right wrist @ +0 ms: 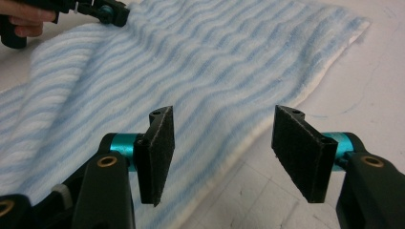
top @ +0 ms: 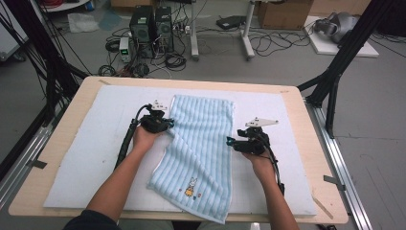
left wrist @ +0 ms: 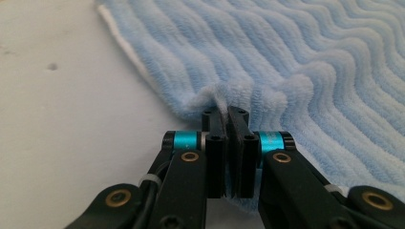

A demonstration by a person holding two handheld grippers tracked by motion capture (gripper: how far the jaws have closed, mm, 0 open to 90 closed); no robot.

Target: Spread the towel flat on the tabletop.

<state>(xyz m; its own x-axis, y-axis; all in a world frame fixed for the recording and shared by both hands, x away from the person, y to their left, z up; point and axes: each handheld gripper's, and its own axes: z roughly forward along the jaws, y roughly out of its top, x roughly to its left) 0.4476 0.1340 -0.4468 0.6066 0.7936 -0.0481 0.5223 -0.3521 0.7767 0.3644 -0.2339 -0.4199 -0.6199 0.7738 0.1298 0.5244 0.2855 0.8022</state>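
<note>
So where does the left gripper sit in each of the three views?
High view: left gripper left of centre, shut on the left edge of the light blue striped towel.
Left gripper view: bottom centre, jaws pinching the towel's edge.
Right gripper view: top left corner.
Shared landmark: the towel's white-trimmed edge.

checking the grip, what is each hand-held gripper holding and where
The left hand-held gripper pinches the light blue striped towel at its side edge; the right hand-held gripper holds nothing.
</note>
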